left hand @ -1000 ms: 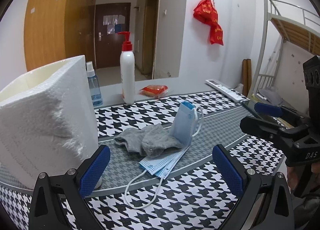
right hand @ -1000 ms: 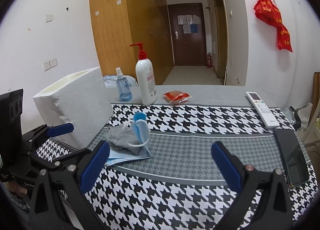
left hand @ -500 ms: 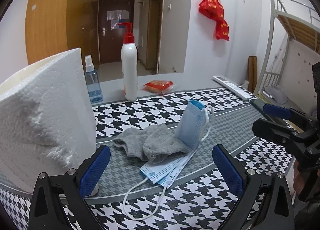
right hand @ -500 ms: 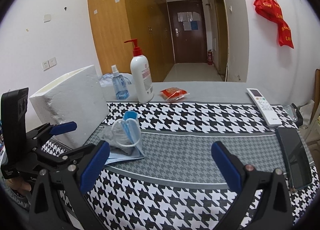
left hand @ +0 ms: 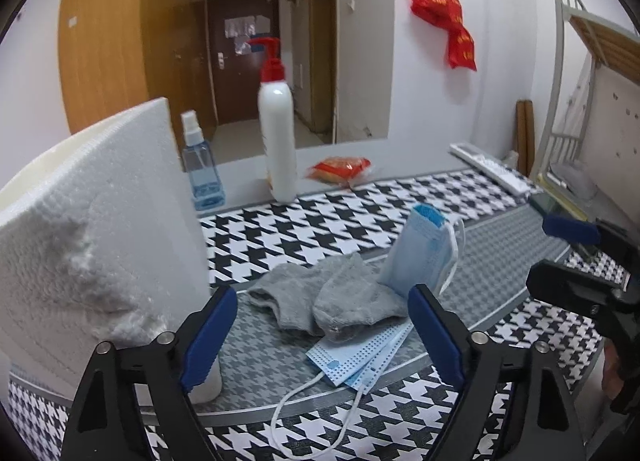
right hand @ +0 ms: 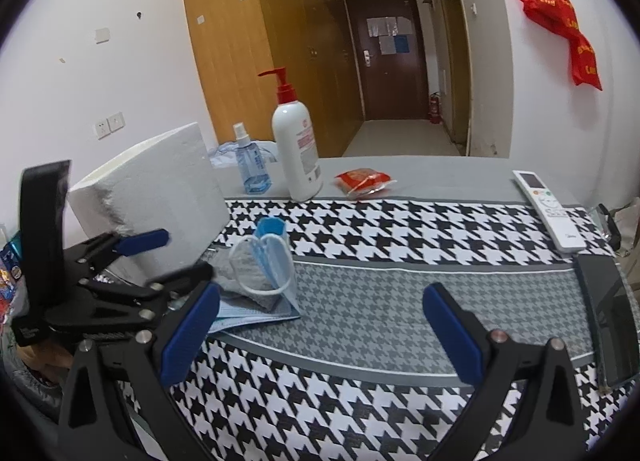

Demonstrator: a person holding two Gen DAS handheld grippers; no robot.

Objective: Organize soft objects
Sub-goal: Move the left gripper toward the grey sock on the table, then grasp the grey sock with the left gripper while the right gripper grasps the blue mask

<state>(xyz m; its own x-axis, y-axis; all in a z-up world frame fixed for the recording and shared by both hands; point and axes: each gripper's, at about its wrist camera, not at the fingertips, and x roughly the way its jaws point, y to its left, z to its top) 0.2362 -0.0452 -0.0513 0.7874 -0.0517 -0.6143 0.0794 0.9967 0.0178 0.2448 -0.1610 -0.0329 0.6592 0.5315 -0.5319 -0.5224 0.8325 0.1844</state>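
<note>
My left hand-held gripper (left hand: 320,331) has just been closing, not yet gripping; the grey sock (left hand: 332,301) lies between its jaws on the bench (left hand: 500,261). The right hand-held gripper (right hand: 320,325) waits wide and empty; I think it leaves room.

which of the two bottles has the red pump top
The tall white bottle. The other, the small clear blue bottle just to its left, is shorter and has a white spray nozzle.

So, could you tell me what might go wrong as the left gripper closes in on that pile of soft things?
The left gripper, jaws just narrowing with nothing between them, may pinch the grey sock and drag the face masks under it. An ear loop could snag a finger. The foam box stands close to the left finger.
</note>
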